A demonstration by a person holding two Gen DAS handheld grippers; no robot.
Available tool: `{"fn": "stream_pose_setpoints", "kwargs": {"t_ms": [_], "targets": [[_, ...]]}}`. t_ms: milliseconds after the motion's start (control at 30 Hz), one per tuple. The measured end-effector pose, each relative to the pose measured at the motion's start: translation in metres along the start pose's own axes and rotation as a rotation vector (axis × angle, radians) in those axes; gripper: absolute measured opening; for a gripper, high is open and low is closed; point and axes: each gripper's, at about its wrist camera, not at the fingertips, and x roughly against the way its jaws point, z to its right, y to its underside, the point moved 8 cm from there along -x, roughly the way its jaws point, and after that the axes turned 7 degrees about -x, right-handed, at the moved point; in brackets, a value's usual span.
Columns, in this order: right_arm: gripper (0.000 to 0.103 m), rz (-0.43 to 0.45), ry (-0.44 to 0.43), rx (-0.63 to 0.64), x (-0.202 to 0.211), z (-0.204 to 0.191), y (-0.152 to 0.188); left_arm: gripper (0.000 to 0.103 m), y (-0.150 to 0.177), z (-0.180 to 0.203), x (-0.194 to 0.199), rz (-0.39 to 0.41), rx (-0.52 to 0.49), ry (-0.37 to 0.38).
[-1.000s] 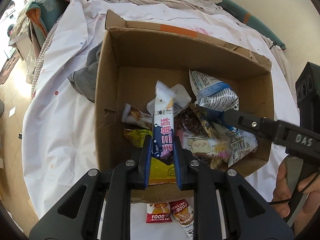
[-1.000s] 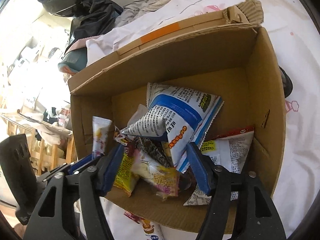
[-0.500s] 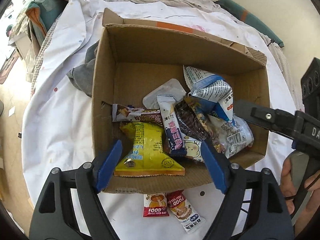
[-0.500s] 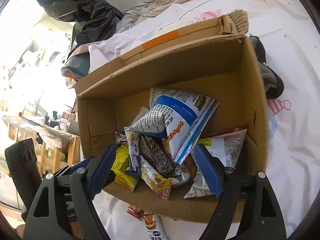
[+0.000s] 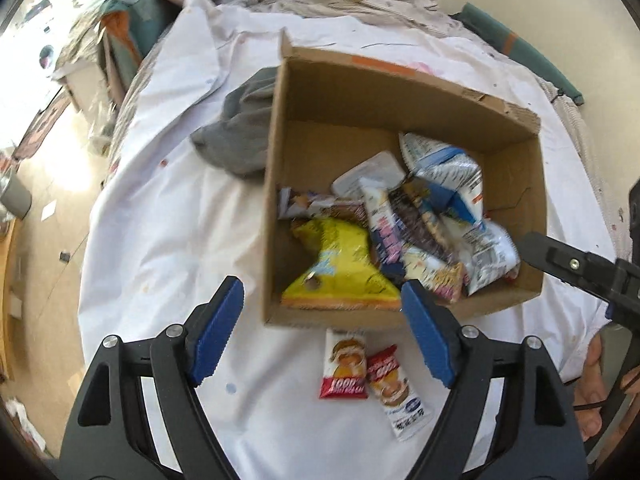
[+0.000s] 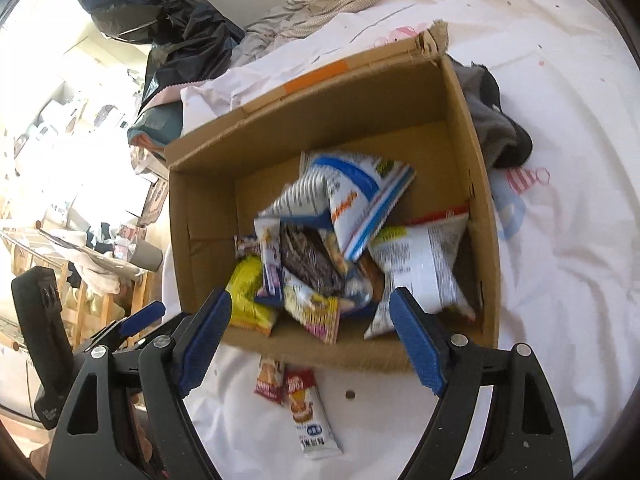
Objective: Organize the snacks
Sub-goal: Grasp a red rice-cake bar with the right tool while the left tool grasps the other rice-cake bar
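An open cardboard box [image 5: 276, 184] [image 6: 484, 216] stands on the white sheet and holds several snack packets, among them a yellow bag [image 5: 340, 272] [image 6: 248, 300], a white-and-pink bar [image 5: 382, 232] and a blue-and-white bag [image 5: 448, 176] [image 6: 352, 196]. Two small red-and-white rice cracker packets [image 5: 346, 364] [image 6: 304, 408] lie on the sheet just in front of the box. My left gripper [image 5: 320, 328] is open and empty above the box's near edge. My right gripper [image 6: 310, 332] is open and empty at the box's near wall.
A grey cloth [image 5: 236, 136] [image 6: 496, 124] lies against the box's side. A white sheet [image 5: 160, 220] covers the bed. Crumpled bedding [image 5: 360, 8] and a black bag [image 6: 168, 12] lie beyond. The floor drops off at the left.
My left gripper opened and dropped the white-and-pink bar into the box. Both grippers have pulled back and up from the box, so the two packets on the sheet show more fully.
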Motion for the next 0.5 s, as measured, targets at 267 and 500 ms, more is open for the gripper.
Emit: {"fn": "stream_pose_setpoints", "kwargs": {"t_ms": [267,500], "targets": [[0.084,-0.028,0.032,0.008,0.001,0.0,0.033,0.078,0.028,-0.012,0.008,-0.042,0.081,-0.001],[0.084,-0.119,0.116,0.061,-0.023,-0.002,0.073,0.078,0.056,-0.016,0.017,-0.083,0.085,-0.035]]}}
